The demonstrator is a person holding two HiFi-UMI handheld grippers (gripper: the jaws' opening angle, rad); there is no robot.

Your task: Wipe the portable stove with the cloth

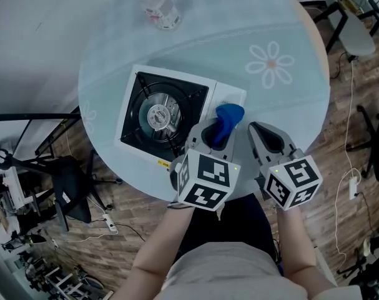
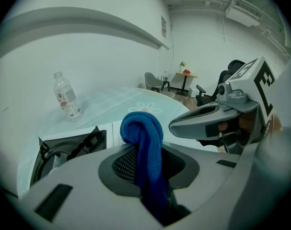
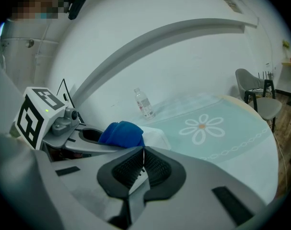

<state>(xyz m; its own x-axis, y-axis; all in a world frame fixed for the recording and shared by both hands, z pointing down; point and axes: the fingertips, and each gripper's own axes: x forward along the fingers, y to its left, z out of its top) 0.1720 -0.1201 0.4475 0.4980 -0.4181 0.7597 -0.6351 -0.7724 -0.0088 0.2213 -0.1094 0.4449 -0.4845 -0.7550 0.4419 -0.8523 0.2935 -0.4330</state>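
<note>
The portable stove [image 1: 167,112] sits on the round table [image 1: 289,105], left of both grippers. The left gripper [image 1: 219,129] has its jaws clamped on the blue cloth [image 1: 229,115], which bulges over the stove's right edge, perhaps touching it. Just beside it, the right gripper [image 1: 256,131] has its jaws pressed together on nothing.

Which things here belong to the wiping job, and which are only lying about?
Belong to the job:
- portable stove
- blue cloth, gripped in the left gripper over the stove's near right corner

Only lying about:
- water bottle, at the far side of the table
- right gripper, shut on nothing, beside the left one
</note>
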